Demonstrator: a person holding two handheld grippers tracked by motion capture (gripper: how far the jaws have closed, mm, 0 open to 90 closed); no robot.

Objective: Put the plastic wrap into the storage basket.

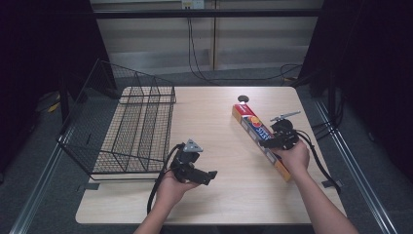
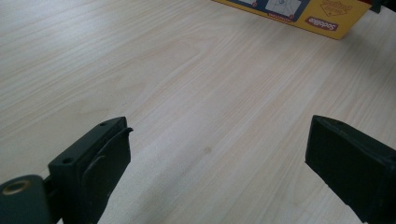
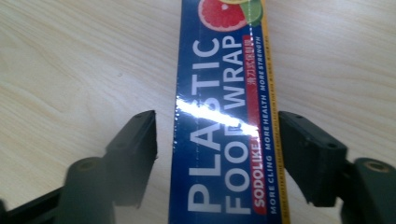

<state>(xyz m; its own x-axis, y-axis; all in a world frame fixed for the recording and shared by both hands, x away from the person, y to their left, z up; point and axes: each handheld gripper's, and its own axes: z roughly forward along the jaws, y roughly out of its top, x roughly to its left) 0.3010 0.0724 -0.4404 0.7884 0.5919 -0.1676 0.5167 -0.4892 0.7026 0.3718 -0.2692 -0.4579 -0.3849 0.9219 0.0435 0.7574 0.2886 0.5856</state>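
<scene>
Right tongs straddle the plastic wrap box at the table's three o'clock, nearly gripping; squeeze mid-length squarely, while left tongs gape empty.

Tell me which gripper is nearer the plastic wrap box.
Right. The right gripper straddles the plastic wrap box, one jaw on each side. The left gripper sits apart, near the wire basket.

A long, narrow cardboard box of plastic food wrap lies flat on the right half of the pale wooden table, running diagonally from far left to near right. Its top face is blue with white lettering and a grapefruit picture; its edges and side are yellow-orange.
</scene>
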